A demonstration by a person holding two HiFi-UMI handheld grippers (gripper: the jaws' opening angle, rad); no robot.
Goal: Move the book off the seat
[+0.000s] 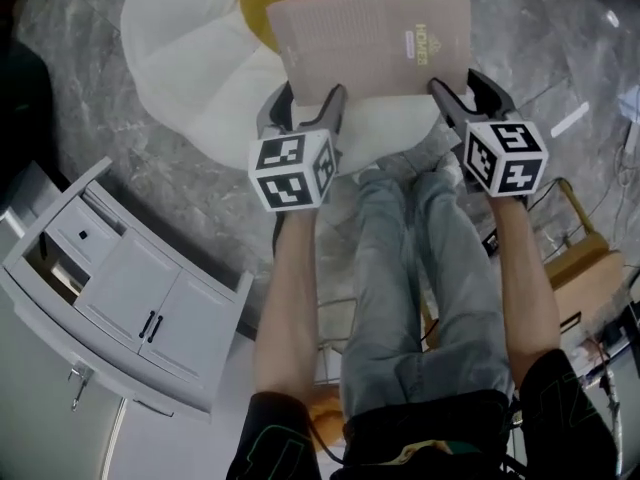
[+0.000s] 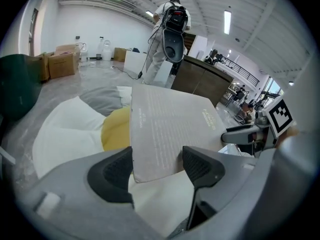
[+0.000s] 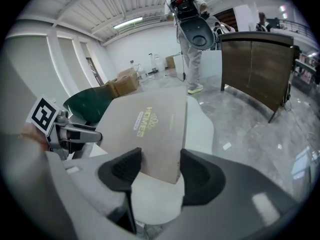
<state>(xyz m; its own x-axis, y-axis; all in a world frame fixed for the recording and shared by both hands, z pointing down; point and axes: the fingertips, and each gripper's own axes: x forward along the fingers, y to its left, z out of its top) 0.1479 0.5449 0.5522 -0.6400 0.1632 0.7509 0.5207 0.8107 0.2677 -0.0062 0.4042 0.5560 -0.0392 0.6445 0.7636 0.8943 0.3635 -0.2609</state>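
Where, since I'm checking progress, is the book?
Top centre of the head view, the book is over the seat, its near corners gripped by the left hand-held gripper and right hand-held gripper.

book (image 1: 370,43) 1 | seat (image 1: 190,58) 1 | cabinet (image 1: 150,303) 1 | tongs 2: left tongs (image 1: 308,103), right tongs (image 1: 465,90)

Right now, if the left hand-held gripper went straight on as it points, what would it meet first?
The book: its near corner sits between the jaws of the left hand-held gripper, so that would probably be met first.
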